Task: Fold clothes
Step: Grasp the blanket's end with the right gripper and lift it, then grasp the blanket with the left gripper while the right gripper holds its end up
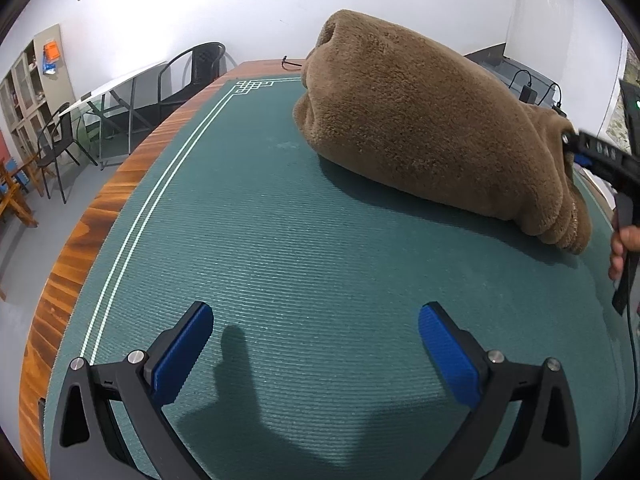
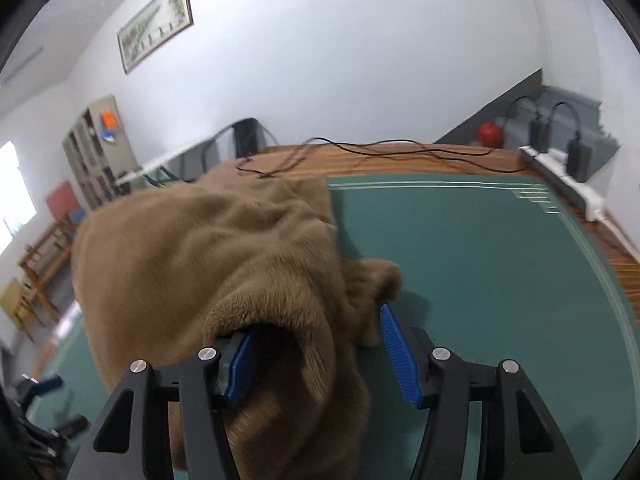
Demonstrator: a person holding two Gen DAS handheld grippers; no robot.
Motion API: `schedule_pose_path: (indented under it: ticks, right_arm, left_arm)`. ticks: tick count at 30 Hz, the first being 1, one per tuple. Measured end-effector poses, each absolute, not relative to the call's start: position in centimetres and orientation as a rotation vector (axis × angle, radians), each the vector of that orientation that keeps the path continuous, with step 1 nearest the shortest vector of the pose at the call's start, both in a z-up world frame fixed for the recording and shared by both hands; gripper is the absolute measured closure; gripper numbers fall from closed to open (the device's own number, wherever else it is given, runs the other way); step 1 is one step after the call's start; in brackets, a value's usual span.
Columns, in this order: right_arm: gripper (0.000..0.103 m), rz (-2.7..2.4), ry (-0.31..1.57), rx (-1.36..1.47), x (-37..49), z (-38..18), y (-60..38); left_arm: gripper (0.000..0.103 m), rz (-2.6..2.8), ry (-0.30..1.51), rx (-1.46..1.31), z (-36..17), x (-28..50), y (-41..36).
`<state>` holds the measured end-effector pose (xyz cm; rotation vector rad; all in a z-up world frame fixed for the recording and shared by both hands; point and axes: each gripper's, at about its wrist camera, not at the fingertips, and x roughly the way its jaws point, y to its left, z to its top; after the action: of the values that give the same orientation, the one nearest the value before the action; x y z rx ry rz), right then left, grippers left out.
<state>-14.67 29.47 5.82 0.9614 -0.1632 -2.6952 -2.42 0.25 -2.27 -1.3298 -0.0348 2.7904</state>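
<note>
While your left gripper [image 1: 316, 344] hangs over bare green mat [image 1: 280, 240] with its jaws spread wide and nothing between the blue pads [image 1: 184, 354], the work is all on your right side. Your right gripper [image 2: 320, 356] has the brown fleece garment [image 2: 208, 248] bunched between its jaws: a thick fold fills the gap, the left pad [image 2: 240, 364] is tucked under a rolled edge of the cloth, and the right pad [image 2: 398, 356] stands just beside the fabric with a sliver of mat showing. Whether the pads actually press on the cloth you cannot tell from either view.

From the left wrist view the garment [image 1: 420, 128] is a bulky heap, lifted at the end where the right gripper [image 1: 576, 148] meets it and resting on the mat along its lower edge. It lies on the right half of the tabletop [image 1: 80, 248], well apart from your left jaws. Your right hand [image 1: 622, 252] shows at the frame edge, wrapped around the handle.

At the tabletop's far end a black cable [image 2: 360, 150] trails across the wood, and a white power strip [image 2: 568, 184] with plugged-in adapters lies along the right edge. Black chairs [image 1: 192, 76] stand beyond the left side.
</note>
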Motion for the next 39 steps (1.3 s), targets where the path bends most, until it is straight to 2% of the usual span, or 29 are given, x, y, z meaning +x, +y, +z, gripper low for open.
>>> schedule_pose_path:
  ticks: [1, 2, 3, 4, 7, 8, 9, 13, 22, 26, 33, 39]
  right_arm:
    - [0.046, -2.681, -0.184, 0.954, -14.9, 5.9, 29.3]
    - [0.059, -2.682, -0.189, 0.950, -15.1, 6.0, 29.2]
    - [0.067, -2.691, -0.188, 0.947, -15.3, 6.1, 29.0]
    - [0.068, -2.701, -0.185, 0.936, -15.3, 6.3, 28.8]
    - [0.081, -2.733, -0.176, 0.864, -14.6, 7.2, 28.3]
    - [0.088, -2.741, -0.185, 0.837, -14.3, 7.7, 28.3]
    - [0.090, -2.740, -0.210, 0.803, -13.9, 8.3, 28.4]
    - [0.090, -2.751, -0.217, 0.633, -11.9, 11.7, 27.5]
    - [0.091, -2.612, 0.011, 0.392, -5.5, 18.2, 20.9]
    - [0.091, -2.550, 0.161, 0.377, -2.5, 17.9, 18.1]
    - [0.091, -2.437, 0.394, 0.425, 2.9, 13.8, 14.9]
    - [0.090, -2.362, 0.427, 0.504, 1.8, 9.3, 14.5]
  left_arm:
    - [0.000, 2.790, -0.033, -1.330, -2.3, -2.4, 0.3]
    - [0.000, 2.790, -0.033, -1.329, -2.3, -2.4, 0.3]
    - [0.000, 2.790, -0.035, -1.328, -2.2, -2.4, 0.3]
    - [0.000, 2.790, -0.037, -1.328, -2.2, -2.4, 0.3]
    - [0.000, 2.789, -0.043, -1.325, -2.2, -2.3, 0.3]
    - [0.000, 2.789, -0.045, -1.323, -2.1, -2.3, 0.3]
    - [0.000, 2.789, -0.048, -1.322, -2.1, -2.3, 0.3]
    - [0.000, 2.786, -0.051, -1.321, -2.1, -2.2, 0.4]
    - [0.000, 2.831, -0.080, -1.230, -0.7, -1.4, -0.4]
    - [0.000, 2.829, -0.146, -1.110, 0.8, -0.3, -1.2]
    - [0.000, 2.730, -0.278, -1.006, 3.4, 1.2, -2.4]
    - [0.000, 2.555, -0.290, -1.056, 5.8, 0.6, -1.8]
